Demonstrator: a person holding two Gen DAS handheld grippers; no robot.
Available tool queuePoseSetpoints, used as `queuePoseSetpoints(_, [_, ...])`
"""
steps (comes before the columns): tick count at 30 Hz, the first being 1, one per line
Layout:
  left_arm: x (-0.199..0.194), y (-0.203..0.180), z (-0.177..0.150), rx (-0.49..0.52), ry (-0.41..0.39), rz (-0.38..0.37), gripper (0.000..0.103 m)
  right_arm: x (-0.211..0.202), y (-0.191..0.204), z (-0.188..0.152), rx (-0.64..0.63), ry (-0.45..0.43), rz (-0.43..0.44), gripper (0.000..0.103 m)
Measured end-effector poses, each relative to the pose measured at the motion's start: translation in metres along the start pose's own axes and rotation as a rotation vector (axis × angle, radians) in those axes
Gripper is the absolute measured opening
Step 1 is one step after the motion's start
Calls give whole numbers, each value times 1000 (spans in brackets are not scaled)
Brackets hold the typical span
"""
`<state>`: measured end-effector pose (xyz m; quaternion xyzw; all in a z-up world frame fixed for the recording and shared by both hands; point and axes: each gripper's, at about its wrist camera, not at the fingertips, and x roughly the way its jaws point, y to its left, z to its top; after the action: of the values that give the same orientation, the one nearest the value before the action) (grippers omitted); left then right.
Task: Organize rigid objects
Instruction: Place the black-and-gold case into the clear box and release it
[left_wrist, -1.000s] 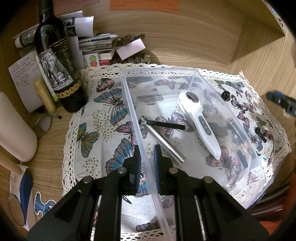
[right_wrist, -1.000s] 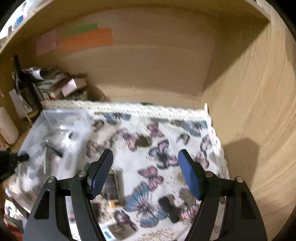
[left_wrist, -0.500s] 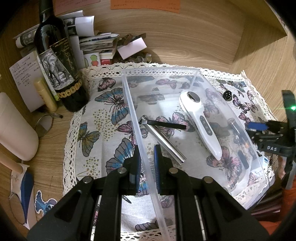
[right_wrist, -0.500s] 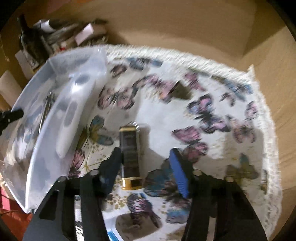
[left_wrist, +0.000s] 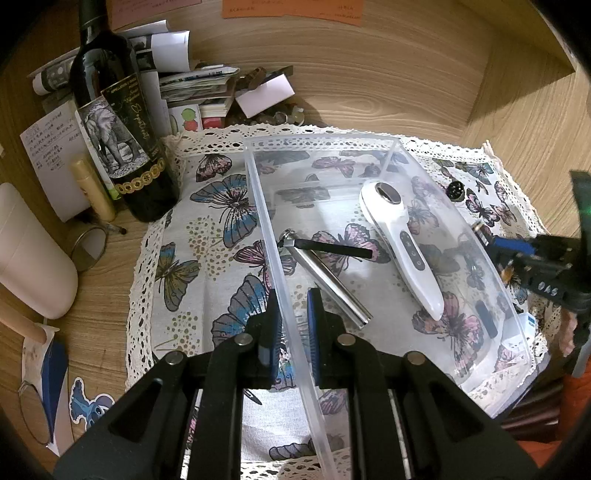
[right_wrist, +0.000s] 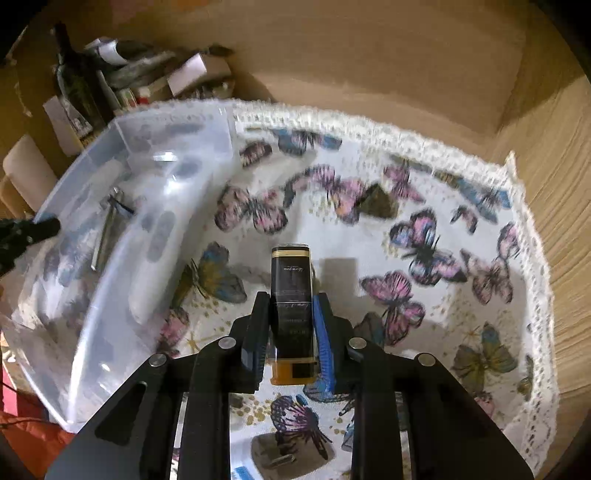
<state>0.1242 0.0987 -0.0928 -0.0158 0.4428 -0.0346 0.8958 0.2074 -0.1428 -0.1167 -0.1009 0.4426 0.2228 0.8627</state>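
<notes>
My right gripper (right_wrist: 288, 325) clamps a black, gold-trimmed rectangular bottle (right_wrist: 291, 295), lifted just above the butterfly-print lace-edged cloth (right_wrist: 424, 236), beside the clear plastic bin (left_wrist: 369, 142). My left gripper (left_wrist: 291, 325) pinches that bin's near wall, one finger each side. Inside lie a white handheld device (left_wrist: 399, 236) and a silver metal rod with a black strap (left_wrist: 325, 280).

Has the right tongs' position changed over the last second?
Yes. The right tongs dropped toward the butterfly cloth and closed on the black-and-gold bottle; a second ago they were open, high above it.
</notes>
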Motion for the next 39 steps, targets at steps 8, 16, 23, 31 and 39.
queuePoseSetpoints(8, [0,1,0,-3,1,-2,13,-38,16,26,-37,-128,-8,22])
queuePoseSetpoints(16, [0,1,0,-3,0,-2,13,-51,40,47,-78,-204,44,22])
queuePoseSetpoints(23, [0,1,1,-3,0,-3,13,-39,79,56,-159,-185,105,22])
queuePoseSetpoints(31, [0,1,1,-5,-2,-5,13,-11,108,58,-229,-91,144,22])
queuePoseSetpoints(39, [0,1,1,-5,-3,-7,13,20,119,55,-259,30,166,22])
